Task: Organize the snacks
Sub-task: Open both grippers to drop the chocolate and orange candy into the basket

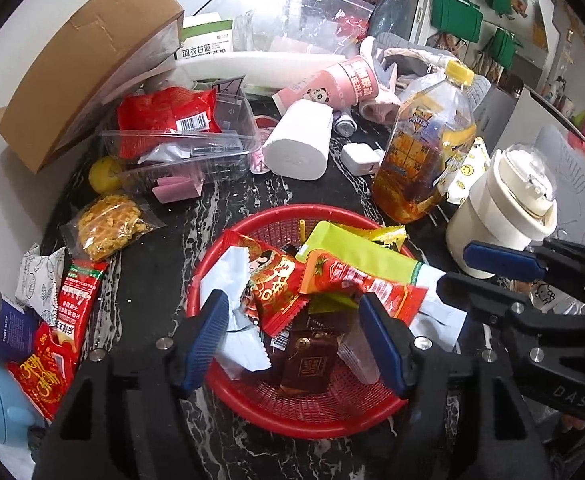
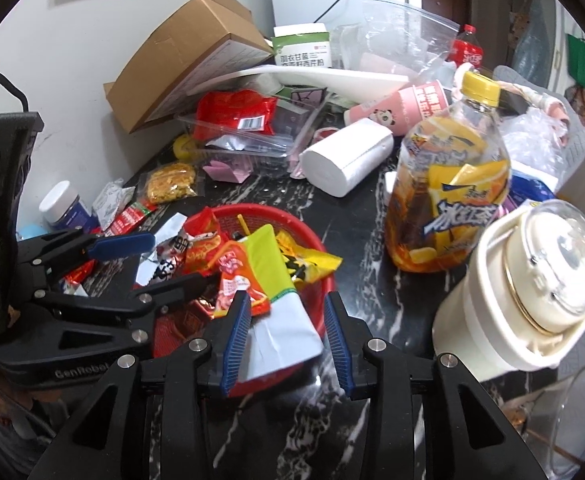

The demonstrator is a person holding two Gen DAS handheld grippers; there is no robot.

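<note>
Snacks crowd a black, white-veined counter (image 1: 160,280). At the far left of the left wrist view lie red sachets (image 1: 78,300) with white print, beside a white patterned pouch (image 1: 38,276). Just right of them sits a clear packet of yellow crumbly noodle snack (image 1: 108,226).

In the middle stands the red basket (image 1: 292,404), a round plastic mesh bowl, heaped with wrappers: a white-backed foil packet (image 1: 236,300) lying crumpled, a red and gold packet (image 1: 276,284), a dark brown bar (image 1: 310,360) with a gold emblem, an orange-red sachet (image 1: 372,284) and a long lime-green packet (image 1: 356,252) with a white end that hangs past the rim.

The left gripper (image 1: 298,340) hangs over the basket with its blue ribbed pads spread wide; the brown bar and wrappers lie below the gap, and neither pad presses on anything.

In the right wrist view, the right gripper (image 2: 288,336) is at the basket's near right edge, jaws parted. The white end of the lime-green packet lies between them, touching or just beside the left pad, while the right pad stands clear of it.

Further right stand a tea bottle (image 2: 448,200) with a yellow cap and a cream lidded cup (image 2: 524,292).
</note>
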